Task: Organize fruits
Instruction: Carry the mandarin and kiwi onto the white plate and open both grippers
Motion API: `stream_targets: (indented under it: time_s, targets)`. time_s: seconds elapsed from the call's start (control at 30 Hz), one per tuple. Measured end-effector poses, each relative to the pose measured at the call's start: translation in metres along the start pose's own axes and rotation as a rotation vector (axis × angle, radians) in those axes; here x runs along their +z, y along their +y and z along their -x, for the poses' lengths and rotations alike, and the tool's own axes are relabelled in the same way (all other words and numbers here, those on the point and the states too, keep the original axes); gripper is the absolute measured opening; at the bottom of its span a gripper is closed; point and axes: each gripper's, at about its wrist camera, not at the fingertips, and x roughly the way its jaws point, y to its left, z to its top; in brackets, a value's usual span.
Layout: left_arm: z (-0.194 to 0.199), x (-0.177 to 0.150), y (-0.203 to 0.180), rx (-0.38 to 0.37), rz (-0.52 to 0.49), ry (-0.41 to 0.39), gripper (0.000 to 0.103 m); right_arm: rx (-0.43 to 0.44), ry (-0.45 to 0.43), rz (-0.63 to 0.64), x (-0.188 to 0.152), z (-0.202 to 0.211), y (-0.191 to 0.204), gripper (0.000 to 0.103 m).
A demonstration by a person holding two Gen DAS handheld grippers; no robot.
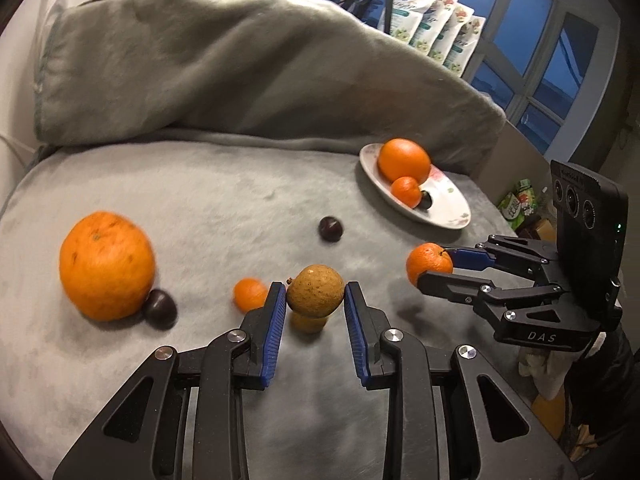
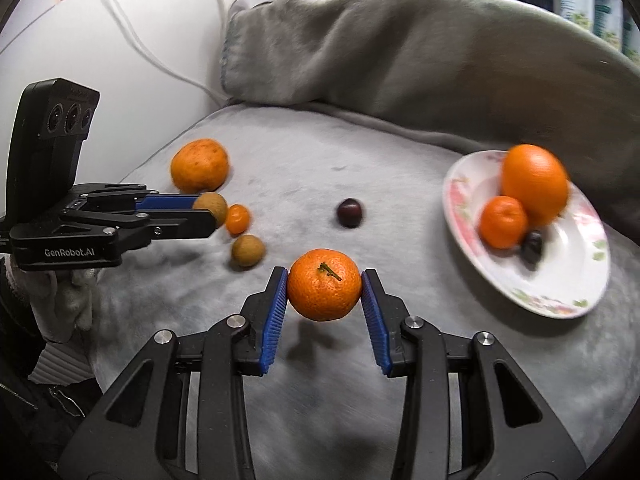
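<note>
Item: fruit sorting on a grey cushion, two hand-held grippers at work

- Left gripper (image 1: 315,300): blue pads pinching a brown longan (image 1: 315,295), lifted clear of the cushion (image 1: 200,184); a second longan (image 2: 248,251) lies directly below it, lower centre of the left view
- Right gripper (image 2: 325,285): pads pressed on either side of a mandarin (image 2: 324,285), stem up, held above the cushion with its shadow underneath, centre of the right view
- Plate (image 2: 576,276): white, floral rim, right of the right view; already holds a large orange (image 2: 534,184), a small mandarin (image 2: 503,222) and a dark grape (image 2: 532,246); it appears to sit tilted on the soft surface
- Loose on the cushion: big orange (image 1: 106,264) at left of the left view with a dark grape (image 1: 161,308) touching it, a tiny orange fruit (image 1: 249,294) just beside the left pad, a lone grape (image 1: 331,229) at centre

Risks, judged: both fruits are round and gripped only at their widest points, so a jolt or slack squeeze could let them roll out. The plate rests on yielding fabric; setting fruit near its low rim could tip it or send the large orange rolling off. Both grippers heading to the plate together may collide
</note>
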Motion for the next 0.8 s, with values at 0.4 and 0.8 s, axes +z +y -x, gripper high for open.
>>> stream_targets:
  time_s: [0.4,0.8]
  targets:
    - [-0.018,0.018,-0.037,-0.054,-0.055,-0.004,0.028,-0.11,-0.052,-0.084,-0.01,0.036,-0.052,0.039]
    - [-0.043,0.036,-0.077,-0.111,-0.111,0.002,0.028,-0.212,-0.071,-0.145,-0.012,0.05,-0.108,0.039]
